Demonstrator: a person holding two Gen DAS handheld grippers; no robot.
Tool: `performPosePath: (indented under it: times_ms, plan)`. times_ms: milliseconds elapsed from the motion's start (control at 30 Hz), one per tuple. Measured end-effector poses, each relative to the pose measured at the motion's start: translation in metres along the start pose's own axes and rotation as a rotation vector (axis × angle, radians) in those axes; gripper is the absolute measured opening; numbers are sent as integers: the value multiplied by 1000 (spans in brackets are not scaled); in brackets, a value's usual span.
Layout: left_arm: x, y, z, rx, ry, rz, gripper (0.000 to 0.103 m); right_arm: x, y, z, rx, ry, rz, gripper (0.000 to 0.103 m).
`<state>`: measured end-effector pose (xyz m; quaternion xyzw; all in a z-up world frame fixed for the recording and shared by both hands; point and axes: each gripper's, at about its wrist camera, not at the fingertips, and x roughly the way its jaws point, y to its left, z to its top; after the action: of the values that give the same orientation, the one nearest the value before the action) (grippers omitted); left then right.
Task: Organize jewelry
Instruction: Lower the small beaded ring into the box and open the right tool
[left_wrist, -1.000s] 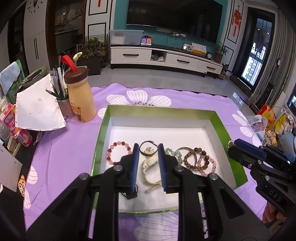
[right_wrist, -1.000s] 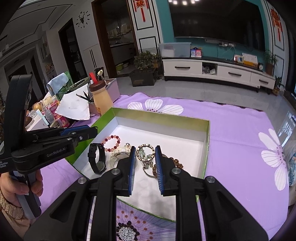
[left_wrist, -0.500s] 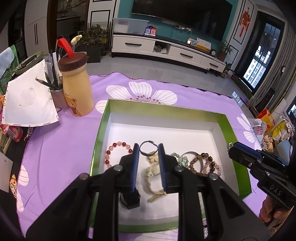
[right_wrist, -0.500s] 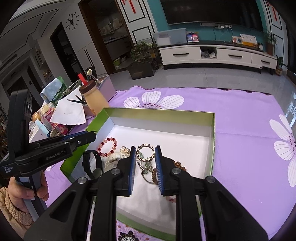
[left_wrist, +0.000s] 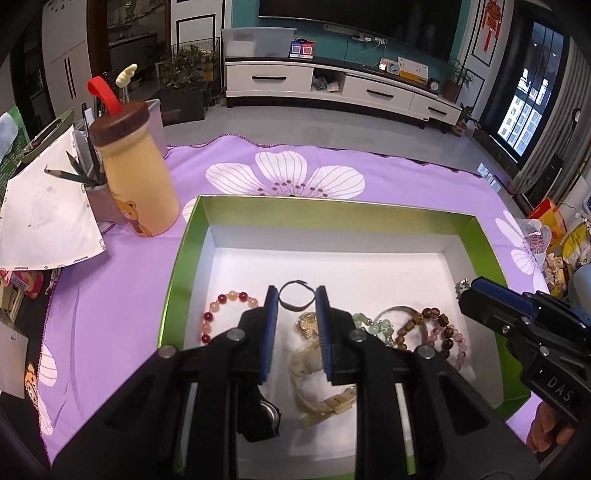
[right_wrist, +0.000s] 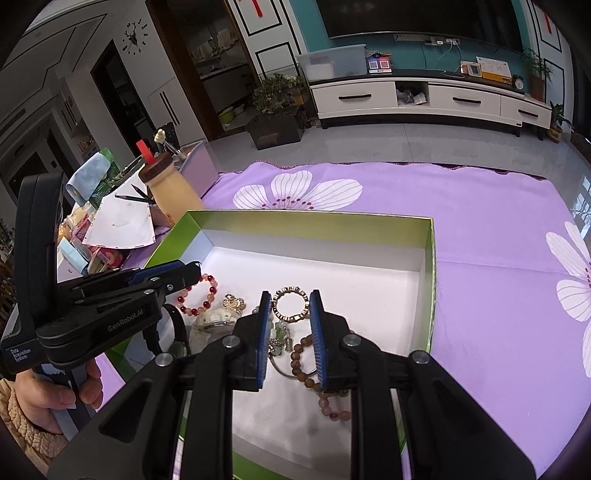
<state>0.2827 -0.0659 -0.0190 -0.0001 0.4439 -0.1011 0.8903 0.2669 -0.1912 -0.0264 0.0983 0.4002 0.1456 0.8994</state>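
Your green box (left_wrist: 192, 236) keeps the jewelry corralled on its white floor, so both the left gripper (left_wrist: 293, 325) and right gripper (right_wrist: 288, 325) hover spread and empty — the right framing the gold ring bracelet (right_wrist: 290, 304).

The left gripper (left_wrist: 294, 306) hides half the black watch (left_wrist: 263, 413); the right gripper (right_wrist: 287, 312) covers part of the brown beads (right_wrist: 301, 356); sheet (left_wrist: 33, 218) cut off leftwards

- tablecloth (left_wrist: 388, 192): purple with big white flowers
- box (left_wrist: 186, 236): green outside, white inside
- bead bracelet (left_wrist: 225, 306): red and peach
- bottle (left_wrist: 138, 177): cream, brown cap, little bear print
- claw pads (left_wrist: 271, 332): blue
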Motion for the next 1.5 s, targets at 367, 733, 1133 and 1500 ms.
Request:
performPosePath:
  times_ms: [367,733,1133,1500]
  plan:
    - [13,-3,4,13,17,23,20,10,1,5,-20,12,-17,20]
    - [20,-2,4,15,28,34,20,20,4,8,-32,25,-26,20]
    - [26,-2,3,17,41,36,20,32,7,7,-43,46,-38,20]
    - [27,0,2,18,42,31,20,36,10,7,-47,54,-38,20]
